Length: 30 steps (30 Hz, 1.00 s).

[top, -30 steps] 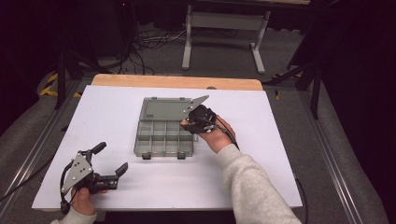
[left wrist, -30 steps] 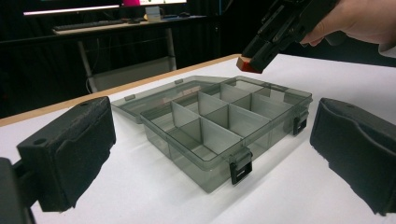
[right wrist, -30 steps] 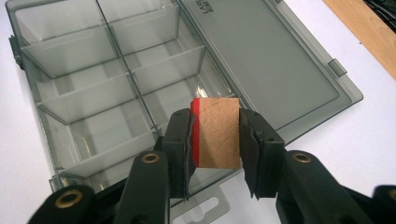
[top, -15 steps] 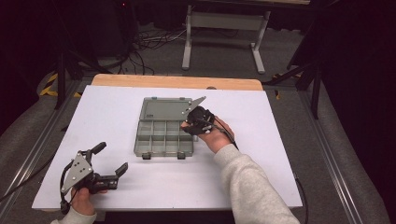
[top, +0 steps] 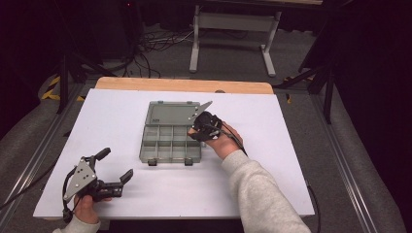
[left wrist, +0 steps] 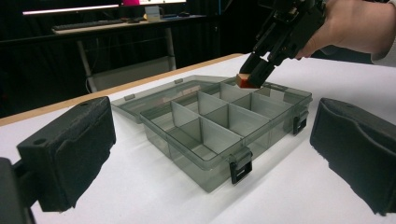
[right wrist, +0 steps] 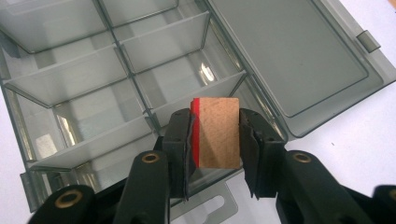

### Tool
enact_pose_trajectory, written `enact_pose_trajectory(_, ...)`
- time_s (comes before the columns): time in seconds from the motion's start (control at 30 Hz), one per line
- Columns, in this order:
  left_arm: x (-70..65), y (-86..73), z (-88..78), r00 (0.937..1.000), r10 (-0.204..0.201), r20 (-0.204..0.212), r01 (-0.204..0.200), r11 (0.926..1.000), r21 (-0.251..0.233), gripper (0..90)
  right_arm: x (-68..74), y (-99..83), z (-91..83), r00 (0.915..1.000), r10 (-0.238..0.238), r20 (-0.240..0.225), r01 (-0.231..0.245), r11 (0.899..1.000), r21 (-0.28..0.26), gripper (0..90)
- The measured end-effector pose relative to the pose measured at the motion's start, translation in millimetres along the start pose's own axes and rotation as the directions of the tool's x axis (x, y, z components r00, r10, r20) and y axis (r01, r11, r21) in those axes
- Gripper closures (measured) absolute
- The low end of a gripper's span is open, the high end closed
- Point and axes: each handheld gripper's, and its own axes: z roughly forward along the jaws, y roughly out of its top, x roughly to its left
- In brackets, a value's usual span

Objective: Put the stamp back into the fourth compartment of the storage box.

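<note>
A clear grey compartment box (top: 167,143) lies mid-table with its lid (top: 172,114) folded back flat. My right gripper (top: 198,132) hovers over the box's far right corner, shut on a small wooden block with one red face (right wrist: 219,140). In the right gripper view the block sits between the pads (right wrist: 180,135), above the compartment next to the lid hinge. The left gripper view shows the same block (left wrist: 246,81) just above the box (left wrist: 210,135). My left gripper (top: 114,165) rests open near the table's front left, holding nothing.
A white sheet (top: 291,145) covers the table, with a wooden edge (top: 184,85) at the far side. Every compartment that I see is empty. Beyond the table, a metal stand (top: 233,29) and cables (top: 160,39) are on the floor.
The right gripper with the block has crept slightly toward the box's compartments. The left gripper has stayed put.
</note>
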Motion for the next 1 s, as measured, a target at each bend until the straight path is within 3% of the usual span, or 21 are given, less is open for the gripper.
enact_pose_trajectory(0.8, 0.1, 0.1, 0.0, 1.0000, 0.000, 0.001, 0.000, 1.0000, 0.000, 1.0, -0.4, -0.2, 8.8, 1.0000, -0.002, -0.009, 0.002, 1.000, 0.022, 65.6)
enact_pose_trajectory(1.0, 0.0, 0.1, 0.1, 1.0000, -0.003, 0.001, 0.003, 1.0000, -0.001, 1.0, -1.0, 0.1, 6.2, 1.0000, -0.003, 0.000, 0.003, 1.000, 0.002, 59.5)
